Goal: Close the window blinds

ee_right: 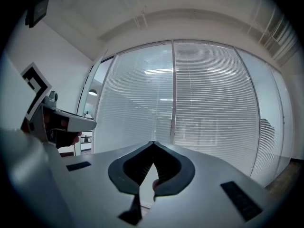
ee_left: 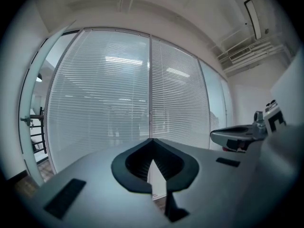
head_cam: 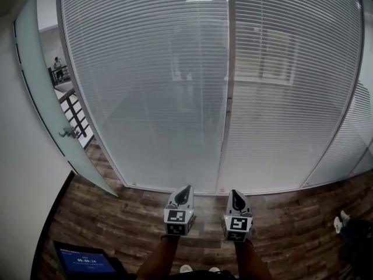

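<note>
White slatted window blinds (head_cam: pixel 145 86) hang full height behind a glass wall in two panels, split by a grey upright post (head_cam: pixel 229 98). Dim shapes of the room beyond show through the slats. My left gripper (head_cam: pixel 186 189) and right gripper (head_cam: pixel 235 194) are held side by side low in the head view, pointing level at the foot of the glass and apart from it. In the left gripper view the blinds (ee_left: pixel 104 94) fill the background beyond my left gripper (ee_left: pixel 151 140), whose jaws meet at the tip, empty. My right gripper (ee_right: pixel 152 143) is likewise shut on nothing, facing the blinds (ee_right: pixel 209 94).
A frosted glass door (head_cam: pixel 41 98) with a metal handle (head_cam: pixel 69 133) stands open at the left, next to a white wall. A dark tablet (head_cam: pixel 86 260) lies on the wooden floor (head_cam: pixel 291 220) at the lower left. Someone's white shoes (head_cam: pixel 341 220) show at the right edge.
</note>
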